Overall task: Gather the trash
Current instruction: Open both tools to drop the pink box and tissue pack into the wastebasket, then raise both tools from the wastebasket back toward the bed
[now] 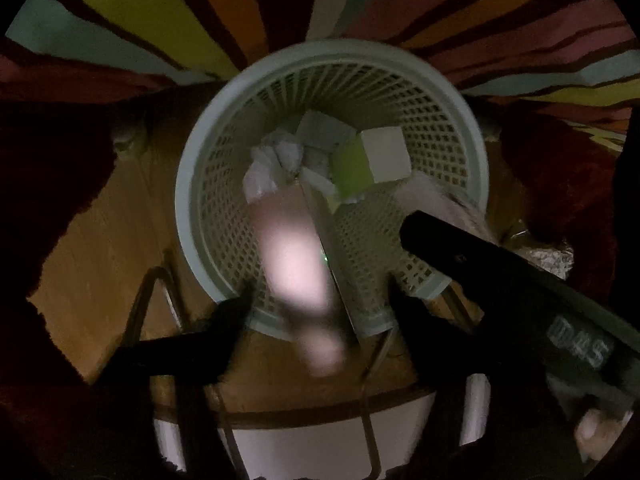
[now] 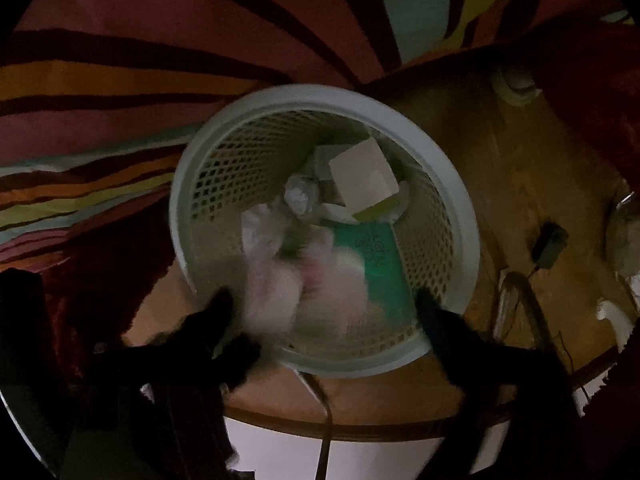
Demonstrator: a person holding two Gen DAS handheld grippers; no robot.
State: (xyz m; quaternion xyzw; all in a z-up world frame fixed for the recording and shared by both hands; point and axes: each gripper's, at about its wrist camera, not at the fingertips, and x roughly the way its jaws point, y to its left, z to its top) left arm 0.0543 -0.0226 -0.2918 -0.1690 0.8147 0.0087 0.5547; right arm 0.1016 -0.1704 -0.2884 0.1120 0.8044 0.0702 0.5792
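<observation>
Your left tongs (image 1: 320,304) hang over the white trash basket (image 1: 192,184), pointing steeply down into it. Their two dark tips are spread wide and nothing is pinched between them. In the gap you can see a blurry pink thing (image 1: 296,264) over the near side of the basket; it is too smeared to tell what it is. A long pale flat piece (image 1: 340,264) leans beside it, with one end at the near rim.

Your right tongs (image 2: 324,308) are over the same basket (image 2: 464,216). Their tips are spread wide too, one at each side of the near rim, and they hold nothing. A blurry pinkish white lump (image 2: 312,284) shows between them, inside the basket. It does not touch either tip.

The trash lies down in the basket. There is crumpled white paper (image 1: 276,156), a white and green box (image 1: 376,156), and in the right view a teal packet (image 2: 380,264) against the wall.

The basket stands on a brown wooden floor (image 1: 100,248), next to a rug with bright stripes (image 1: 132,4). In the left view the other tool (image 1: 500,272) reaches in from the right. A small dark plug box (image 2: 550,242) with a cord lies on the floor well to the right of the basket.
</observation>
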